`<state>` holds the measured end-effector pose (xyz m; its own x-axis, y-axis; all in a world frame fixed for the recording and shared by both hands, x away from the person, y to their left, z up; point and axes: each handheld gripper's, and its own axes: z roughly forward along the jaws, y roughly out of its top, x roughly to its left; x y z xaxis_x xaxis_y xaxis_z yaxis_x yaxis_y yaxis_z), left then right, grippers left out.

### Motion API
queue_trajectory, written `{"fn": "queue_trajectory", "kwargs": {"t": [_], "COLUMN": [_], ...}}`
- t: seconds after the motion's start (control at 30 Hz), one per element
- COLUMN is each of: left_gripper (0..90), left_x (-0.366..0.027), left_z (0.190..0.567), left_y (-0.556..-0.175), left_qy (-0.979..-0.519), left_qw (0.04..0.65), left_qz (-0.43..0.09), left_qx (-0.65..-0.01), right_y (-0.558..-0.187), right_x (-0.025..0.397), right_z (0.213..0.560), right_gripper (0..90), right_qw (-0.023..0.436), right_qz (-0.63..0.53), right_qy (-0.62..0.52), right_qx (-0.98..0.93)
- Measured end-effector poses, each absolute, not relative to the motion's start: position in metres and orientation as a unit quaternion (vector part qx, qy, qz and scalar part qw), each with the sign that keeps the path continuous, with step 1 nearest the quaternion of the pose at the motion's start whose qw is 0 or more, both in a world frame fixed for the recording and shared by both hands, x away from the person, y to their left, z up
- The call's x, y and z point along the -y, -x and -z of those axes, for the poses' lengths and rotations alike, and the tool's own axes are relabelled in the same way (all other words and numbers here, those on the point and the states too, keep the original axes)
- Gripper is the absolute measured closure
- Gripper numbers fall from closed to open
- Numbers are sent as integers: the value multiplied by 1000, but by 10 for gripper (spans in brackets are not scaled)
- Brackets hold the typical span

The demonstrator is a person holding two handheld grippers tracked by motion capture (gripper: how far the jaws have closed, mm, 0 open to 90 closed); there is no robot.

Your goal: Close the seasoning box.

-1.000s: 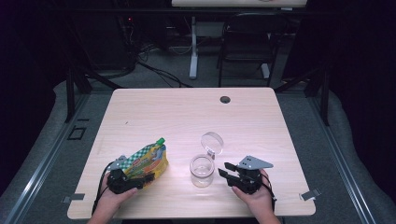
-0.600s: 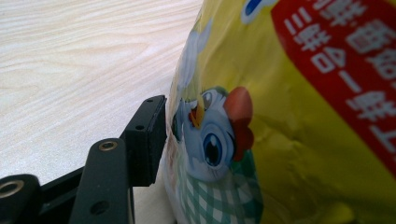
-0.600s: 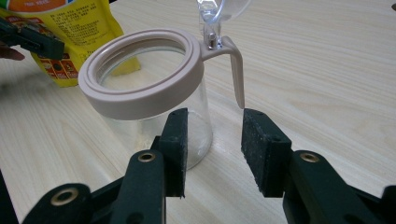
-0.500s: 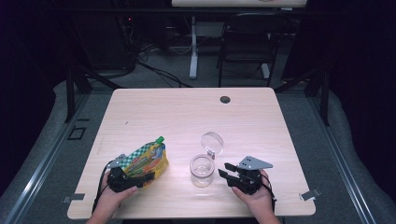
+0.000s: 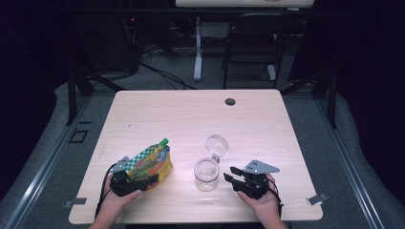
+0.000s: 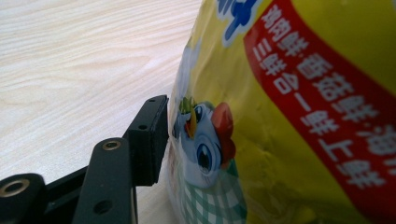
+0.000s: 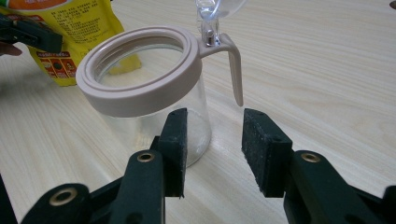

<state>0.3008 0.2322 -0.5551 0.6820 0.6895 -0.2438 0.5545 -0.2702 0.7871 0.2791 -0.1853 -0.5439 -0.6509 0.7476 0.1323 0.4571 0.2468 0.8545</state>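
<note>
Early stage, by the look of it: nothing poured yet. Left gripper clamped on yellow spouted seasoning pouch, standing near the bench's front edge. Right gripper parted, empty, just beside glass jar, hinged lid flipped open.

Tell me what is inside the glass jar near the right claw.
The glass jar looks empty: through its open mouth and clear wall only the table and the yellow pouch behind show. Its lid is flipped open. The very bottom is hidden by the right claw.
</note>
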Motion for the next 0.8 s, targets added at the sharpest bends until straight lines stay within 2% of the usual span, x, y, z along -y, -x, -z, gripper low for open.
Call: {"fn": "queue_trajectory", "kwargs": {"t": [0.43, 0.8], "left_gripper": [585, 619], "left_x": [-228, -227], "left_z": [552, 553], "left_y": [-298, -295], "left_qy": [-800, -800], "left_qw": [445, 445], "left_qz": [-100, -112], "left_qx": [-389, -386], "right_y": [-279, -279], "right_x": [185, 185], "right_z": [544, 544], "right_gripper": [610, 609], "right_qw": [153, 153], "right_qz": [-474, -474], "right_qy": [-388, -389], "right_qx": [-775, -775]}}
